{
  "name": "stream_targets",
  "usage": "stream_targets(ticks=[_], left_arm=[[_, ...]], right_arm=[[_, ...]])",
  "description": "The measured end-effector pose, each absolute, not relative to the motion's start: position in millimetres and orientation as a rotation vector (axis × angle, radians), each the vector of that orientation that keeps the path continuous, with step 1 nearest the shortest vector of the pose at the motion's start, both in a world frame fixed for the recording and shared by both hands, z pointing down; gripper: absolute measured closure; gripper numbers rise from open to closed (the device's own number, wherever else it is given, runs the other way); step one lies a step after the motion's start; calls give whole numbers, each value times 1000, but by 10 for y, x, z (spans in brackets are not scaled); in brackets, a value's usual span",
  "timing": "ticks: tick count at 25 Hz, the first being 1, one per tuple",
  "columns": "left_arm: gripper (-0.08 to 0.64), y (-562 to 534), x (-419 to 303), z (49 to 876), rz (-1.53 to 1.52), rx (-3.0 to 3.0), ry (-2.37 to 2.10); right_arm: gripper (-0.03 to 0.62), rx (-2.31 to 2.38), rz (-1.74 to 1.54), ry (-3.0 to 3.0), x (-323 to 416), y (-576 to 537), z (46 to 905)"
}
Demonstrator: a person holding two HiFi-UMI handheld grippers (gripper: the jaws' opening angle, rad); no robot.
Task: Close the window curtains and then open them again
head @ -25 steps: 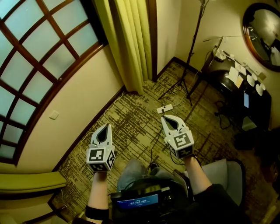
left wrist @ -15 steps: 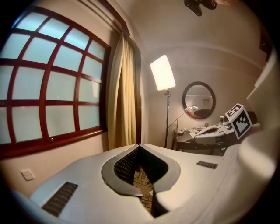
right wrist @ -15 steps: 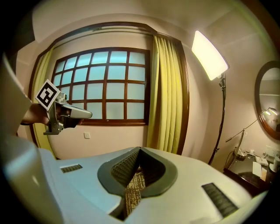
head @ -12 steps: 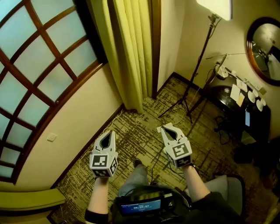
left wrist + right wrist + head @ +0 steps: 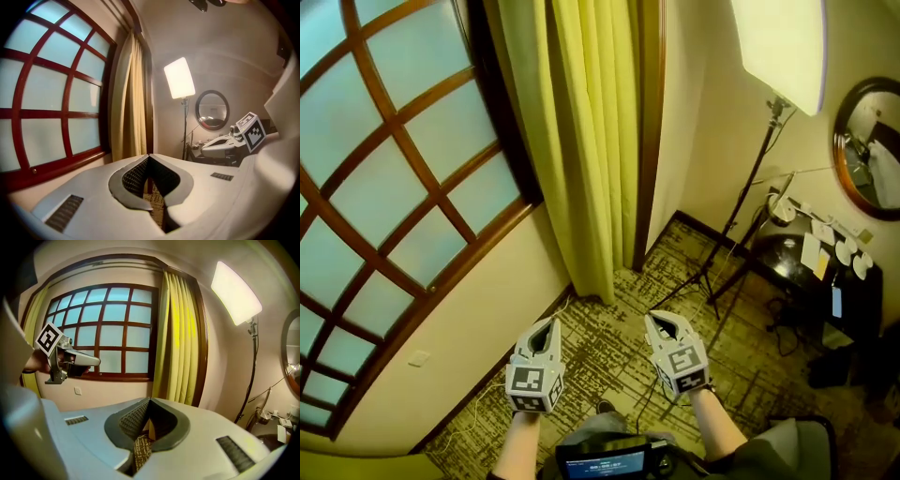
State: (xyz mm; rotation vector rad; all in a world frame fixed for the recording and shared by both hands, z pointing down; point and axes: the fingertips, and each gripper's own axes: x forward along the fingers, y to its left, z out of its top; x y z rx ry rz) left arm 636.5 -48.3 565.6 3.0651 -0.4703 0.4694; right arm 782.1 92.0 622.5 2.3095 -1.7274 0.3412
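Window [image 5: 384, 187] was big, panes bare, not covered.
Curtain [image 5: 581, 141] hung bunched at window's right edge, down to floor by room corner.
Guess: cloth soft, light, floppy; would slide sideways, not lift.
Best pinch: loose fold on window side, about halfway up.
Left tongs [image 5: 547, 323] squeezed tight, empty.
Right tongs [image 5: 658, 319] same, empty.
Both well apart from curtain.
No words to read; only black-and-white squares on tongs.

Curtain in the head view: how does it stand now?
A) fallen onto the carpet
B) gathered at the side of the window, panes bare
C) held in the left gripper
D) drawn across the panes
B: the curtain hangs bunched beside the window, whose panes are uncovered; the left gripper and right gripper are shut on nothing, short of it.
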Motion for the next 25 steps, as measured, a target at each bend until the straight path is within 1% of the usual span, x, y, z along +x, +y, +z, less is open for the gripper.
stream_targets(ticks=[5, 12, 20, 25], left_arm=[[560, -830, 6474, 5511, 398, 3054, -468], [560, -1099, 6508, 5487, 388, 3044, -497], [560, -1391, 6739, 5532, 359, 3061, -609], [560, -1472, 7040, 5268, 328, 3002, -706]], right_arm=[[577, 2284, 325, -1727, 7887, 508, 6088], [577, 2249, 291, -1759, 7851, 188, 5841], [577, 2187, 239, -1851, 8192, -251, 5821], [577, 2114, 200, -1949, 8444, -572, 5652]])
